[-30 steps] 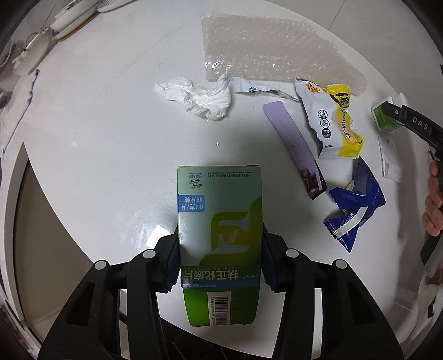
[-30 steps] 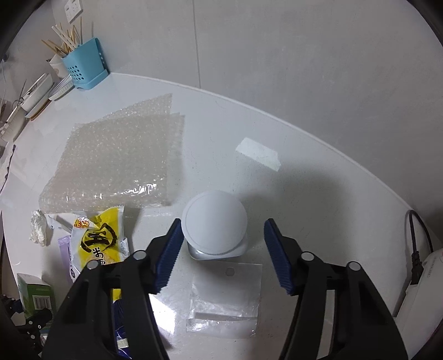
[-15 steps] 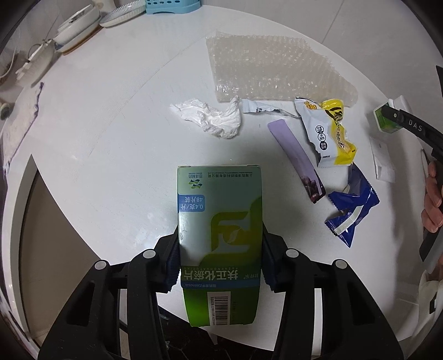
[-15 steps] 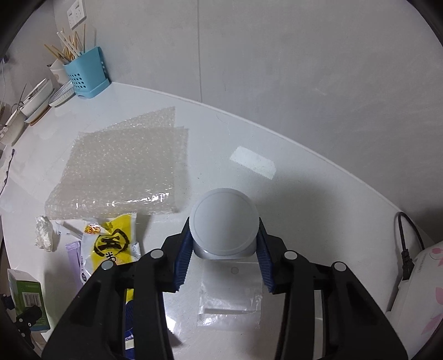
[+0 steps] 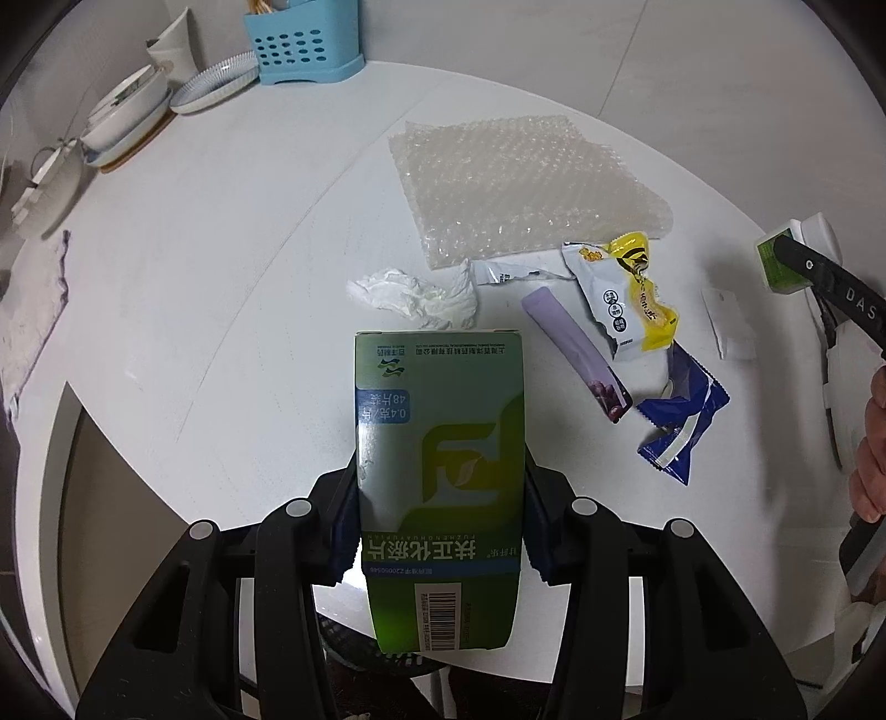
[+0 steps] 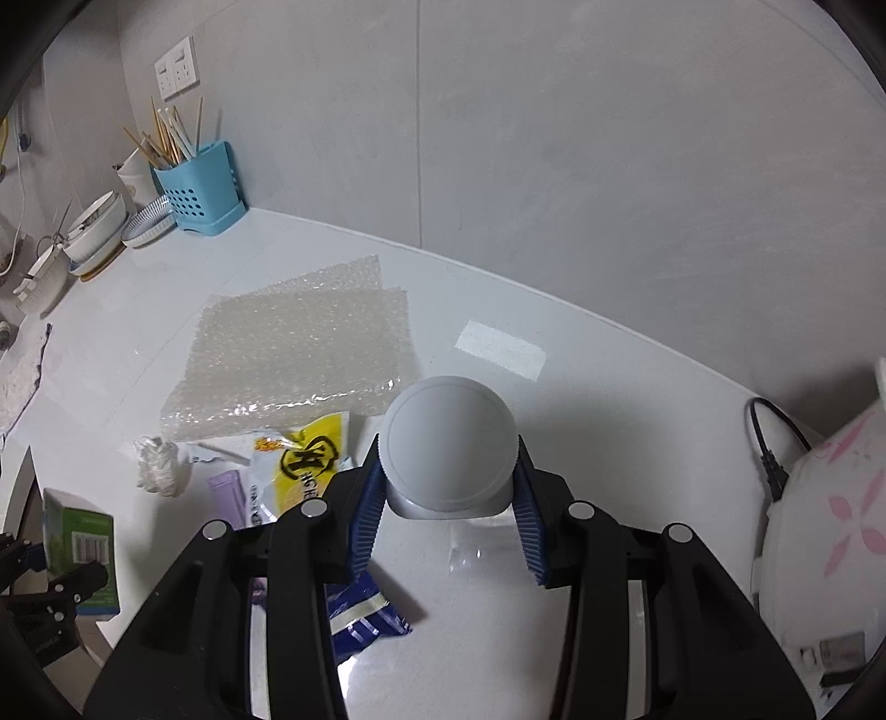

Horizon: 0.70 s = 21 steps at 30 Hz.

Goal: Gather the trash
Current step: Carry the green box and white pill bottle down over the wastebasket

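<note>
The left hand-held gripper (image 5: 440, 515) clamps a green medicine box (image 5: 438, 471) by its two long sides, pads pressed flat against the card. The right hand-held gripper (image 6: 447, 493) is closed on a round white-lidded container (image 6: 449, 446), its blue ribbed pads touching either side of the body.

A second ago the right jaws stood wide around that container as it sat on the worktop (image 6: 581, 387); now they grip it and it is lifted clear, with the clear plastic bag (image 6: 479, 545) left lying below. The box was already gripped then; more of the worktop's far end now shows in the left view, including the blue utensil caddy (image 5: 303, 41).

The box's long axis runs straight along the gripper's fingers, barcode end nearest the camera, far end pointing out over the crumpled tissue (image 5: 415, 296). Beyond lie the bubble wrap (image 5: 526, 185), a purple sachet (image 5: 576, 354), a yellow snack wrapper (image 5: 631, 299) and a blue wrapper (image 5: 681, 426), all flat on the worktop.
</note>
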Each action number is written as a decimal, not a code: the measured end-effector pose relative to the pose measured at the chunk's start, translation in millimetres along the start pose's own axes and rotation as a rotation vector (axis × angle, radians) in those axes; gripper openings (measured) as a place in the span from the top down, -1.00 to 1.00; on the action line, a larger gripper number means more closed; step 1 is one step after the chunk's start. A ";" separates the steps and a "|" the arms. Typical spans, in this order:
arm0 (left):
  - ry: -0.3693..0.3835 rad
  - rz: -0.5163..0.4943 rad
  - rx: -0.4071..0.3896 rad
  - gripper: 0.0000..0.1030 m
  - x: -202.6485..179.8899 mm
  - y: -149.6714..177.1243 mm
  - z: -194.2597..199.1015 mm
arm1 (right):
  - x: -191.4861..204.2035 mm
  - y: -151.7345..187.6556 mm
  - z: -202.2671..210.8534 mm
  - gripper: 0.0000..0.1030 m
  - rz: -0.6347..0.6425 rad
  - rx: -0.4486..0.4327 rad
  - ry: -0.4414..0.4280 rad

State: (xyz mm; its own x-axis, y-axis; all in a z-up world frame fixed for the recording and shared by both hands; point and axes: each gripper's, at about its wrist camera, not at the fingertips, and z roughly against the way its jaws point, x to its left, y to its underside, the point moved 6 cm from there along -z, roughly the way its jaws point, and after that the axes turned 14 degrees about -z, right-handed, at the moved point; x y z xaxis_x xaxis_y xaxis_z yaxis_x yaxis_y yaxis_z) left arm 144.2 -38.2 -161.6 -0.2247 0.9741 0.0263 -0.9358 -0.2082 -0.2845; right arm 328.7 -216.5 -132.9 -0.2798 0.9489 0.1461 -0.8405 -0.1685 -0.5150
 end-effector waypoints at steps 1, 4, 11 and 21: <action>0.008 -0.011 -0.001 0.11 1.6 -0.2 1.8 | 0.8 2.5 5.6 0.22 -0.009 -0.001 0.005; 0.021 -0.048 -0.023 0.11 5.1 -1.7 9.6 | 5.0 12.9 24.9 0.22 -0.029 -0.016 0.021; 0.059 -0.153 -0.082 0.11 4.4 -2.3 23.6 | 12.8 47.5 68.0 0.22 -0.099 -0.055 0.060; 0.109 -0.270 -0.147 0.11 13.9 20.5 52.8 | 37.4 103.0 118.6 0.22 -0.158 -0.121 0.112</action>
State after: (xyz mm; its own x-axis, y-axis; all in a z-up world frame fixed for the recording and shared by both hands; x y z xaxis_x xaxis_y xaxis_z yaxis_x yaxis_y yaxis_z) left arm 107.6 -33.6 -116.5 0.0639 0.9978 0.0187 -0.9067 0.0659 -0.4166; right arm 176.7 -230.1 -80.3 -0.0906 0.9858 0.1415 -0.8063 0.0108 -0.5914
